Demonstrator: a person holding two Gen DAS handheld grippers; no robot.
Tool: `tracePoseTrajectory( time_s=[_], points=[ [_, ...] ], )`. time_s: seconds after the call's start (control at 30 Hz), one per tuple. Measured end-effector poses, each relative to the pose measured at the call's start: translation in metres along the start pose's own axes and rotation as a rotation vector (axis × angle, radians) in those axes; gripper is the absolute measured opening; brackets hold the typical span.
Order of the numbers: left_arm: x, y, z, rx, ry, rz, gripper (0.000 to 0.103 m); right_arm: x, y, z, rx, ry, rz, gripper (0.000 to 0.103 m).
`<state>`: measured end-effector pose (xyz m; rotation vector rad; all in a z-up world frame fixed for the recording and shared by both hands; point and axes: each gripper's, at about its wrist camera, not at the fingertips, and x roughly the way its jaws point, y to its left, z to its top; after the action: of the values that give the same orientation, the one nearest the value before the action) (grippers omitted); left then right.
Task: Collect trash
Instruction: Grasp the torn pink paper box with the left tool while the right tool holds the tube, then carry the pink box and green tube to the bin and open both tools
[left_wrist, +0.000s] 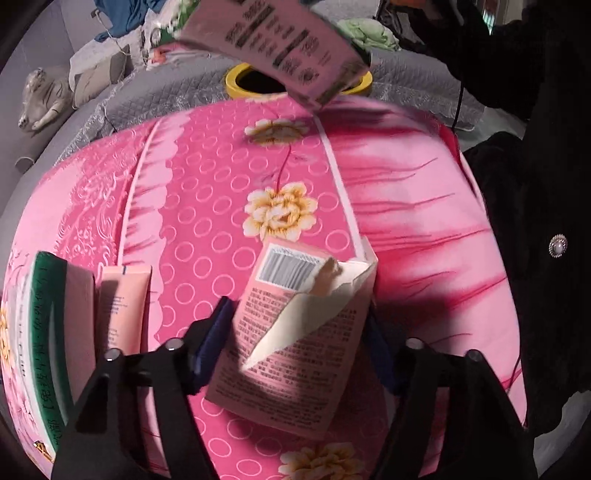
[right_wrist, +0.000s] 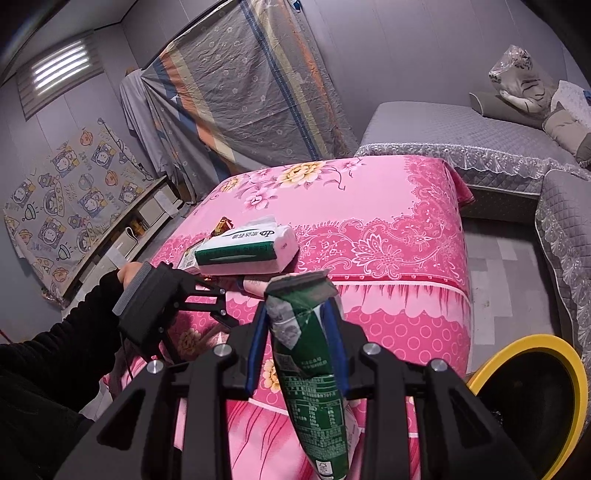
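Left gripper pinches torn pink carton, barcode up, print unreadable. Right gripper pinches green snack pouch; label text too small to read. Yellow-rimmed bin beside.

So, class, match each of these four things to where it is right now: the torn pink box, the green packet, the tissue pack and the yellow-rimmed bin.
Things:
1. torn pink box
2. green packet
3. tissue pack
4. yellow-rimmed bin

Places:
A. lying on the pink bed, not held
B. in the jaws of the right gripper
C. standing beside the bed
D. in the jaws of the left gripper

Pairs: 1-D, 2-B, 3-A, 4-C
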<state>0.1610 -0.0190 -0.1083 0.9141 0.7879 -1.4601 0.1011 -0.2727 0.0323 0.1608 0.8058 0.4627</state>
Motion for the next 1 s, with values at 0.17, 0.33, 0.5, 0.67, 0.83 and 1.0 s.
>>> tracePoseTrajectory(
  time_s=[0.17, 0.33, 0.5, 0.67, 0.83, 1.0],
  points=[
    [-0.019, -0.011, 0.003, -0.001, -0.046, 0.029, 0.048, -0.014, 0.003, 0.001, 0.010, -0.052, 0.006, 0.028],
    [-0.041, -0.023, 0.008, -0.020, -0.113, 0.076, 0.047, -0.036, 0.005, -0.001, 0.022, -0.111, 0.021, 0.028],
    [-0.065, -0.041, 0.022, -0.055, -0.237, 0.125, 0.048, -0.062, 0.004, -0.005, 0.028, -0.169, 0.016, 0.028],
    [-0.077, -0.040, 0.048, -0.134, -0.354, 0.183, 0.048, -0.085, -0.019, -0.012, 0.091, -0.231, -0.010, 0.028],
    [-0.073, -0.034, 0.082, -0.185, -0.436, 0.217, 0.049, -0.111, -0.049, -0.023, 0.163, -0.287, -0.085, 0.028],
    [-0.056, -0.029, 0.129, -0.215, -0.502, 0.212, 0.051, -0.139, -0.084, -0.039, 0.239, -0.342, -0.220, 0.028]
  ],
)
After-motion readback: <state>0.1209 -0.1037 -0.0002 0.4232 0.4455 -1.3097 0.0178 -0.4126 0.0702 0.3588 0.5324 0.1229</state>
